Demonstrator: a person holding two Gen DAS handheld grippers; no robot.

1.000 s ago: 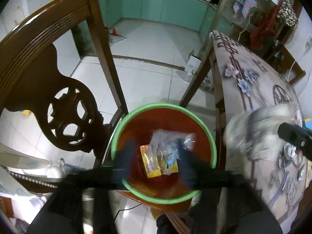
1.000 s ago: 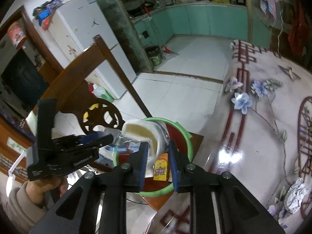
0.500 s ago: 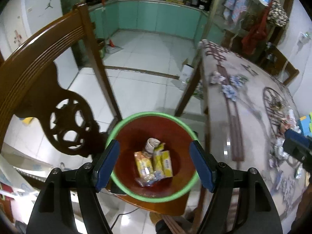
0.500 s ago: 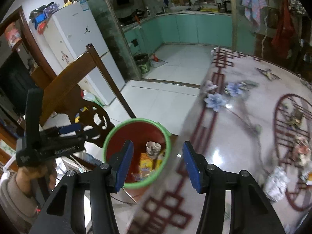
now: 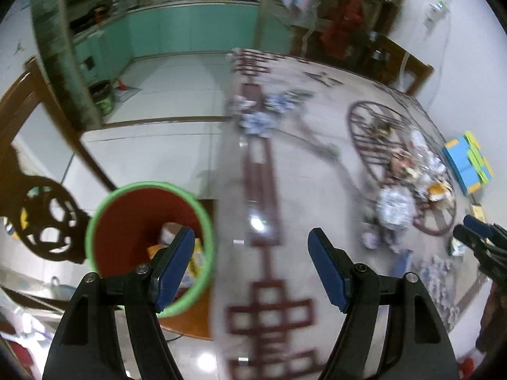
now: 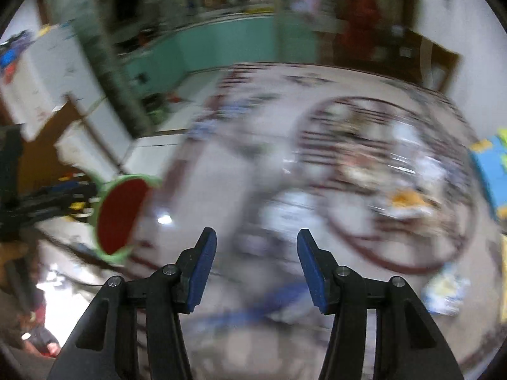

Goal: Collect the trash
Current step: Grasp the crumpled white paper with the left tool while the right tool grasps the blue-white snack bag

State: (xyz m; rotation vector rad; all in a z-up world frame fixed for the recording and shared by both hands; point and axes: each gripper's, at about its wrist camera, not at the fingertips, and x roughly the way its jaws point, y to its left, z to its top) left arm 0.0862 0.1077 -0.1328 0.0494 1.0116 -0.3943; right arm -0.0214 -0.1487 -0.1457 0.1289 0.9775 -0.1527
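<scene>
right wrist view: table litter point(image 6: 402, 202) at 3 o'clock motion-blurred, unidentifiable. left wrist view: bin contents point(image 5: 168, 237) partly hidden behind gripper finger.

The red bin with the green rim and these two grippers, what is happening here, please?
A person is clearing rubbish from a patterned glossy table with two hand-held grippers. The red bin with a green rim stands beside the table edge and already holds some wrappers. Both the left gripper and the right gripper are empty; the right one's jaws are opening. More crumpled wrappers and paper lie on the table, not yet collected. The pictures are blurred.
</scene>
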